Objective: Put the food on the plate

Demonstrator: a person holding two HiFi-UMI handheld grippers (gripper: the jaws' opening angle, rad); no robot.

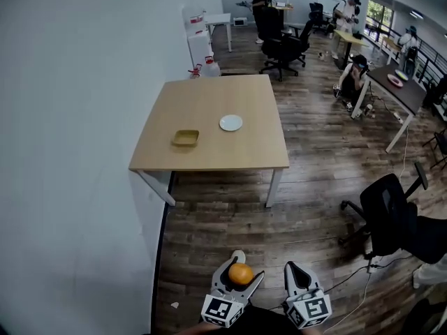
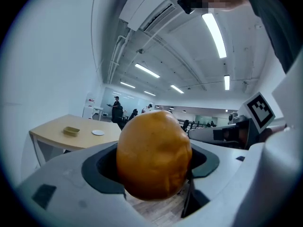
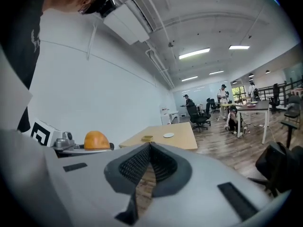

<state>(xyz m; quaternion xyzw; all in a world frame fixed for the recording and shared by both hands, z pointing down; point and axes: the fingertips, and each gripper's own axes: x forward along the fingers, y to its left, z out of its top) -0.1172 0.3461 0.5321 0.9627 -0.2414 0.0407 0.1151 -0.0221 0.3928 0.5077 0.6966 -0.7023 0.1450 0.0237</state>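
An orange round food item point(image 1: 240, 273) sits between the jaws of my left gripper point(image 1: 239, 269), which is shut on it low over the wooden floor. In the left gripper view the orange food point(image 2: 154, 155) fills the space between both pads. My right gripper point(image 1: 297, 273) is beside it, jaws shut with nothing in them; its tips point(image 3: 149, 146) meet. Far ahead, a small white plate point(image 1: 231, 123) lies on a light wooden table point(image 1: 209, 160), also visible as the plate point(image 2: 98, 133) and the plate point(image 3: 168, 135).
A shallow yellow dish point(image 1: 186, 138) lies left of the plate. A white wall point(image 1: 77, 152) runs along the left. A black office chair point(image 1: 391, 215) stands at the right, more chairs point(image 1: 283, 47), desks and several people farther back.
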